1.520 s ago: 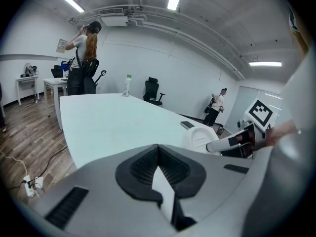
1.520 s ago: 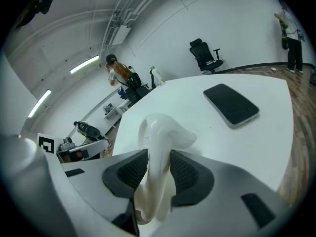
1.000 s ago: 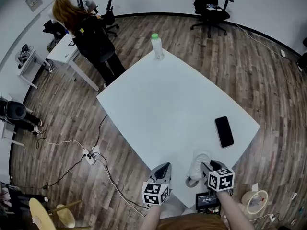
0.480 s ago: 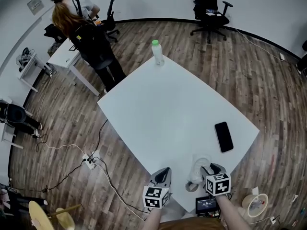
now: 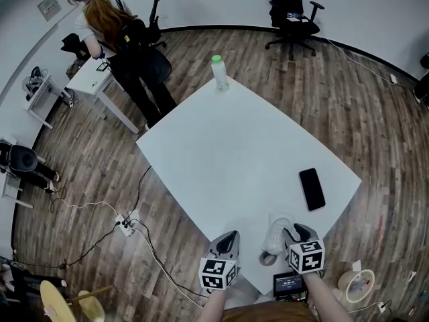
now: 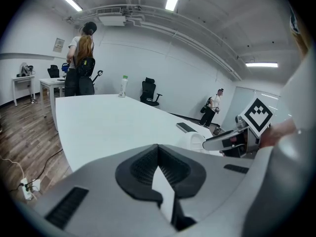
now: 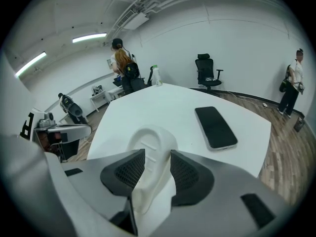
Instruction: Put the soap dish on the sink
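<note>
The white soap dish (image 5: 275, 232) lies on the white table (image 5: 234, 153) close to its near edge. My right gripper (image 5: 288, 233) is open and its two pads stand on either side of the dish's near end (image 7: 150, 142), with the dish between them. My left gripper (image 5: 230, 236) hovers at the table's near edge, left of the dish, shut with nothing in it; in the left gripper view its tips (image 6: 158, 147) meet. The dish (image 6: 194, 139) also shows there, off to the right. No sink is in view.
A black phone (image 5: 312, 188) lies right of the dish, and a green-capped bottle (image 5: 218, 69) stands at the far corner. A person (image 5: 120, 39) stands by a desk at the back left. An office chair (image 5: 291, 12) is behind. Cables and a power strip (image 5: 125, 219) lie on the floor.
My right gripper has rolled slightly and edged over the dish. The person at the back has turned and stepped toward the desk. My left gripper has stayed put.
</note>
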Tool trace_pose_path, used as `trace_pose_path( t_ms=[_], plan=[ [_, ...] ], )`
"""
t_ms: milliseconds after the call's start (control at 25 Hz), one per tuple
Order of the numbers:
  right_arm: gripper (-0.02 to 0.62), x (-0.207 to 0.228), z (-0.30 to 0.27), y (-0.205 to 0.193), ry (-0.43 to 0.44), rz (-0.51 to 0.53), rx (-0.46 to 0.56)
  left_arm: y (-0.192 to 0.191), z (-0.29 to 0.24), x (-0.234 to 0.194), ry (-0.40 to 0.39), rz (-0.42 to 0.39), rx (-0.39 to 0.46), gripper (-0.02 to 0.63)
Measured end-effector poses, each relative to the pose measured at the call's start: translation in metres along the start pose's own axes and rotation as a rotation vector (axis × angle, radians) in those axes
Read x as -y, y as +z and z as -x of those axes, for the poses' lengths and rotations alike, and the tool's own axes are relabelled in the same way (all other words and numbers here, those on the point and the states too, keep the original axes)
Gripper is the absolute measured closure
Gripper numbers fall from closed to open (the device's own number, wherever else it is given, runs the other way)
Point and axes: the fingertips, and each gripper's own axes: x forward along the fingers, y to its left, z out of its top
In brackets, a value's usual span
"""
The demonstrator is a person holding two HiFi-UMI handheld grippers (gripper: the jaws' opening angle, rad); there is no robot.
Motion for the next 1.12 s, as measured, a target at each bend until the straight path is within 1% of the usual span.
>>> trace_pose_path(
  t_ms=[40, 80, 120, 160, 240, 480, 680, 960, 1120],
  plan=[
    [0.427, 0.0, 0.001, 0.0, -0.004, 0.006, 0.005, 0.001, 0.001, -0.001, 0.002, -0.001, 0.003, 0.6],
    [0.464, 0.001, 0.003, 0.001, -0.012, 0.01, 0.012, 0.001, 0.002, -0.002, 0.004, -0.001, 0.006, 0.6],
    [0.519, 0.003, 0.005, 0.001, -0.019, 0.012, 0.021, 0.001, 0.003, -0.002, 0.006, -0.001, 0.008, 0.6],
    [0.554, 0.004, 0.007, 0.001, -0.021, 0.011, 0.03, 0.001, 0.003, -0.002, 0.007, -0.002, 0.011, 0.6],
    [0.589, 0.006, 0.012, 0.003, -0.021, 0.004, 0.052, 0.003, 0.004, -0.001, 0.008, -0.004, 0.015, 0.6],
    [0.589, 0.008, 0.021, 0.005, -0.022, 0.005, 0.073, 0.005, 0.006, 0.004, 0.009, -0.009, 0.027, 0.6],
    [0.589, 0.001, 0.026, 0.009, -0.012, 0.043, 0.084, 0.012, 0.009, 0.009, -0.001, -0.02, 0.046, 0.6],
    [0.589, -0.006, 0.041, 0.033, -0.008, 0.056, 0.189, 0.03, 0.014, 0.012, 0.015, -0.045, 0.094, 0.6],
    [0.589, -0.009, 0.051, 0.05, -0.007, 0.079, 0.247, 0.053, 0.022, 0.015, 0.023, -0.061, 0.159, 0.6]
  ],
)
